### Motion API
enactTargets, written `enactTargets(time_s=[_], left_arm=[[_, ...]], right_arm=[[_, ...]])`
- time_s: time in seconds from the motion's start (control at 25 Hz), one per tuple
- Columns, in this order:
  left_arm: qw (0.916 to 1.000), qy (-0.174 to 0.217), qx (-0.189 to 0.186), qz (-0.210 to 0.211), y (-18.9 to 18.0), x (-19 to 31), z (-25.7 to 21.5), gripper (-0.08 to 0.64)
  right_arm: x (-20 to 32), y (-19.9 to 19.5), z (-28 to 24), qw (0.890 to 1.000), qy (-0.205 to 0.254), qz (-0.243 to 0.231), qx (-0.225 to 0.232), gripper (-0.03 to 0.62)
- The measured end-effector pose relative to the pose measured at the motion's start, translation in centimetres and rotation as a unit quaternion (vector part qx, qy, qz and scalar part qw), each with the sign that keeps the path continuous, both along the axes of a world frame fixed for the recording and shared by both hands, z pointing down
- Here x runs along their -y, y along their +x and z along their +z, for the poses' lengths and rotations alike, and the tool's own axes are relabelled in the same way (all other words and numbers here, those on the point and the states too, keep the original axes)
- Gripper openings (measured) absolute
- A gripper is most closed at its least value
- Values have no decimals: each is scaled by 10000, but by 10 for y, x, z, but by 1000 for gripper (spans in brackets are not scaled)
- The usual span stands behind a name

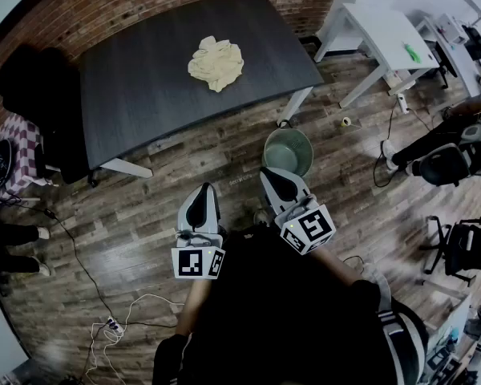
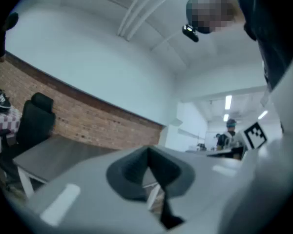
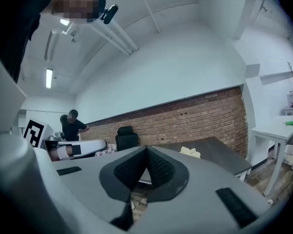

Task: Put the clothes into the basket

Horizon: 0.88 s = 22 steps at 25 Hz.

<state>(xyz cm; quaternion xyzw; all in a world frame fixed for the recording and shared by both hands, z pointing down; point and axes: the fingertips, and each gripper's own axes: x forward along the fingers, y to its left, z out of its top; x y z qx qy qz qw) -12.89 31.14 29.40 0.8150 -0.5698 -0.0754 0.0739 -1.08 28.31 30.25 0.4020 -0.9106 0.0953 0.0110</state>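
Note:
A crumpled cream cloth (image 1: pixel 216 62) lies on the dark grey table (image 1: pixel 144 95). It also shows far off in the right gripper view as the cloth (image 3: pixel 190 151) on the table (image 3: pixel 219 157). A round grey-green basket (image 1: pixel 288 151) stands on the wooden floor by the table's near right leg. My left gripper (image 1: pixel 202 191) and right gripper (image 1: pixel 274 176) are held level in front of the body, short of the table, both shut with nothing in them. Each gripper view shows the pads meeting: left gripper (image 2: pixel 147 152), right gripper (image 3: pixel 146 152).
A black office chair (image 1: pixel 32 87) stands at the table's left end, against a brick wall (image 1: pixel 144 2). A white table (image 1: pixel 385 34) and a seated person (image 1: pixel 441 147) are at the right. Cables and a power strip (image 1: pixel 112 327) lie on the floor at the lower left.

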Motion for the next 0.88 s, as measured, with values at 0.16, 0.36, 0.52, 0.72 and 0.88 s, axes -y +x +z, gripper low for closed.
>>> enactTargets(time_s=[0.16, 0.36, 0.52, 0.72, 0.88], left_arm=[[10000, 18, -16, -24, 1, 1, -2, 3], [10000, 67, -40, -42, 1, 0, -6, 3], [9999, 86, -49, -41, 4, 1, -8, 3], [9999, 99, -27, -31, 11, 2, -7, 3], [9999, 91, -24, -41, 19, 4, -7, 3]], right_arm=[[0, 1, 1, 10000, -19, -15, 21, 5], [-1, 3, -3, 10000, 31, -35, 24, 5], [1, 4, -4, 10000, 37, -27, 7, 5], [3, 13, -8, 9997, 56, 36, 253, 5], [5, 21, -8, 9995, 64, 10, 318, 5]])
